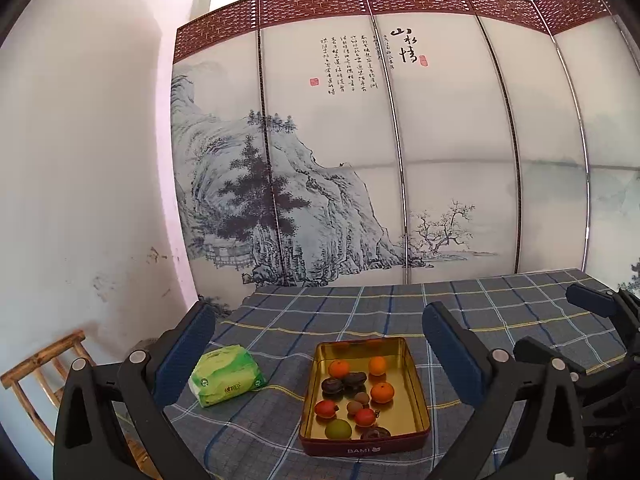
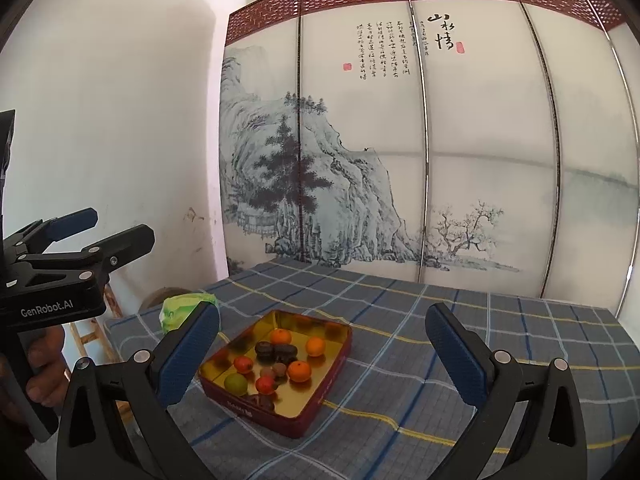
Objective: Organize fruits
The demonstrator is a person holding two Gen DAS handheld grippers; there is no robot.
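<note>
A lived-in home room: ink-landscape folding screen [image 1: 360, 152], plaid-clothed table [image 1: 360, 312], scuffed white wall [image 1: 88, 160], bamboo stool [image 1: 36, 376].

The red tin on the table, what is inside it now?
The tin holds small fruits: three oranges, two red ones, a green one, brown ones and dark pieces. Its near wall partly hides the front dark piece.

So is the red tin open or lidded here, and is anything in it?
Open: the red tin has no lid on, its gold floor shows, and small fruits lie inside it, among them an orange one and a green one.
</note>
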